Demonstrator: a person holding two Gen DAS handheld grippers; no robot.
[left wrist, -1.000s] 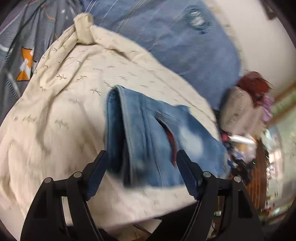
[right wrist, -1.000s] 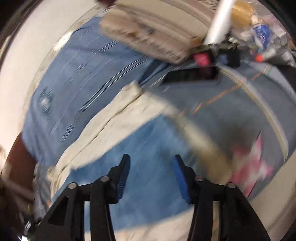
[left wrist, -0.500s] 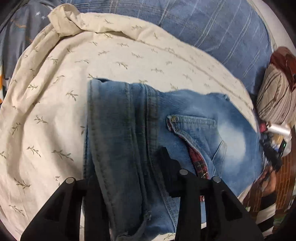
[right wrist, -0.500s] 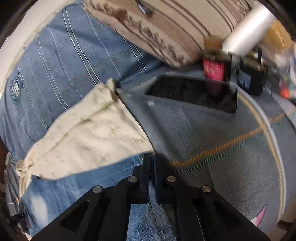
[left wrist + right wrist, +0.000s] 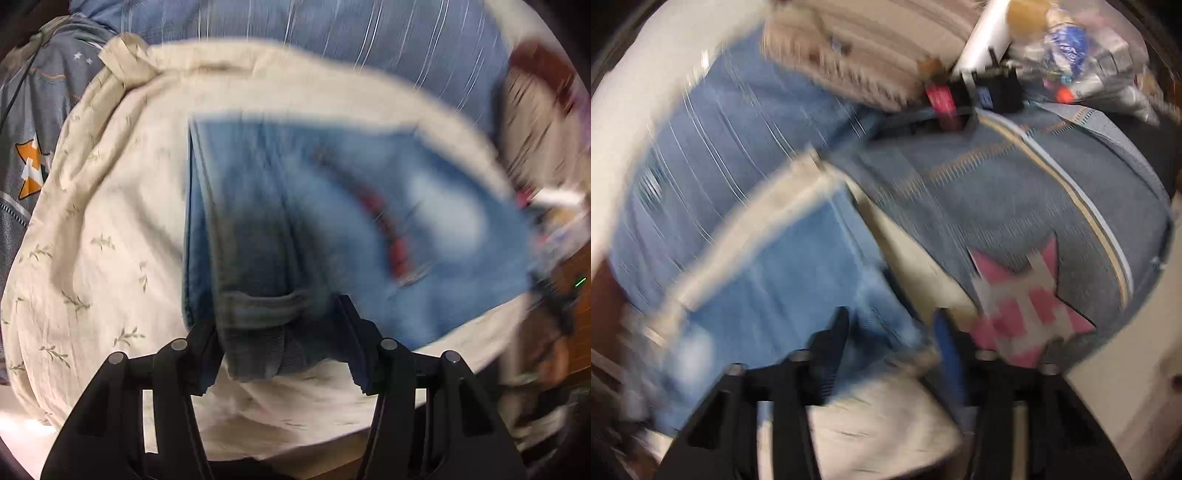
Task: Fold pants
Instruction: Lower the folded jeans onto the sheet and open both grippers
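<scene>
The folded blue jeans (image 5: 332, 221) lie on a cream leaf-print cloth (image 5: 103, 258), back pocket with red lining facing up. In the left wrist view my left gripper (image 5: 275, 343) is open, its fingers either side of the near folded edge of the jeans. In the right wrist view the jeans (image 5: 783, 273) lie on the same cream cloth (image 5: 875, 417). My right gripper (image 5: 890, 332) is open just above their near edge. Both views are motion-blurred.
A blue striped duvet (image 5: 332, 44) lies beyond the cloth. A grey blanket with an orange star (image 5: 29, 173) is at the left; its pink star (image 5: 1027, 306) shows at the right. A striped cushion (image 5: 868, 48), bottles and clutter (image 5: 1067, 48) sit behind.
Both grippers have opened and let go of the jeans. Both have drawn back from the jeans, which now lie folded on the cream cloth.
</scene>
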